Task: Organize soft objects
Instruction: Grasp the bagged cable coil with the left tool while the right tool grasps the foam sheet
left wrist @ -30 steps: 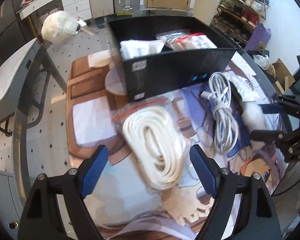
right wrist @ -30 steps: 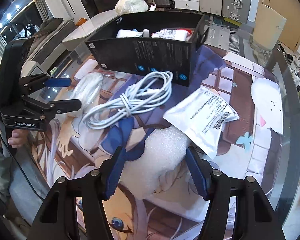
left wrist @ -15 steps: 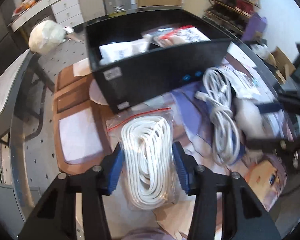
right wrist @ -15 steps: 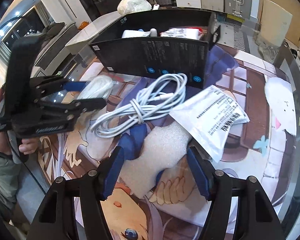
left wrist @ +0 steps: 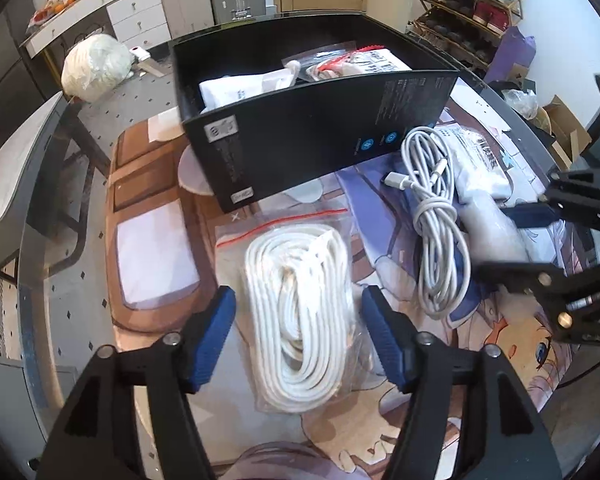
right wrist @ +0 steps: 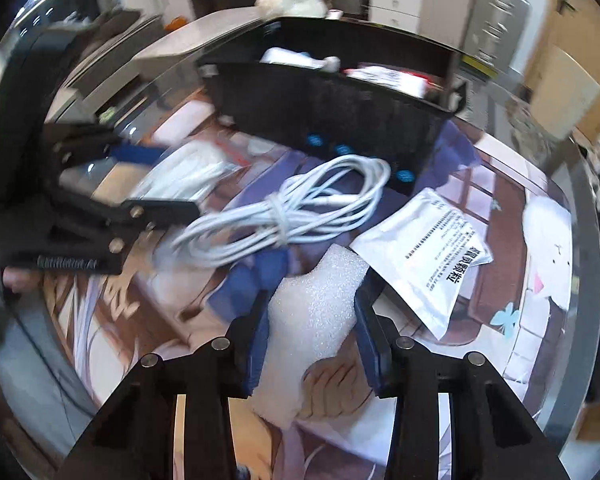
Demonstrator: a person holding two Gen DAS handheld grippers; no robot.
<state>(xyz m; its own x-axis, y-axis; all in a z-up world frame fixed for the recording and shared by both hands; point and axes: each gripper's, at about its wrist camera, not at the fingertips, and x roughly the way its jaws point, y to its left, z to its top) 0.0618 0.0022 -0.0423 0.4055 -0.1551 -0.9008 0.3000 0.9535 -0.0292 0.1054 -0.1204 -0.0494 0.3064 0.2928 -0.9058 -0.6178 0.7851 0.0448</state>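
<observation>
A clear zip bag of coiled white rope (left wrist: 300,300) lies on the printed mat, between the blue pads of my left gripper (left wrist: 300,312). Its jaws are opening and the pads stand just off the bag's sides. My right gripper (right wrist: 313,332) is closing on a white foam piece (right wrist: 312,308), and both pads press its sides. A bundled white cable (right wrist: 292,208) and a white printed pouch (right wrist: 428,256) lie between the foam and the black box (left wrist: 300,136). The box holds white packets. In the right wrist view the left gripper (right wrist: 176,180) straddles the rope bag (right wrist: 188,172).
The printed mat (left wrist: 156,184) covers a round glass table whose edge (right wrist: 584,240) curves close on the right. A white bundle (left wrist: 96,64) sits beyond the box. A hand (right wrist: 16,280) holds the left gripper's handle.
The left jaws narrowed around the rope bag, then widened again. The right jaws came in from wide onto the foam piece, and the right view shifted and blurred.
</observation>
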